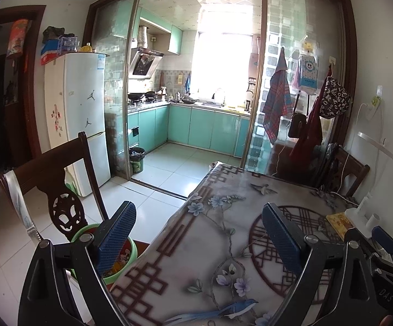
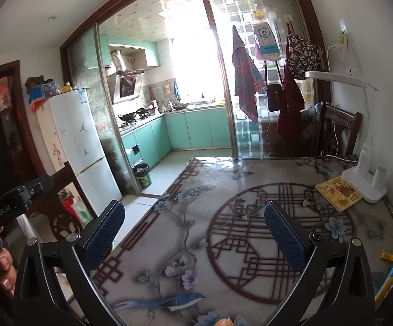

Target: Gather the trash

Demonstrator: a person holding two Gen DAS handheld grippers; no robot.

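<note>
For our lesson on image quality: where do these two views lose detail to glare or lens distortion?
Left wrist view: the kitchen window is blown out white, and the door frame bows. Right wrist view: the same window glares, with sheen on the table.

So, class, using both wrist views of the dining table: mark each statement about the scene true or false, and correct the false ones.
1. Both the left gripper and the right gripper are open and hold nothing. True.
2. A white desk lamp stands on the table. True.
3. The yellow booklet lies on the floor. False: it lies on the table beside the lamp's base.
4. The fridge is green. False: it is white.
5. A green basin sits below the table's left edge. True.
</note>
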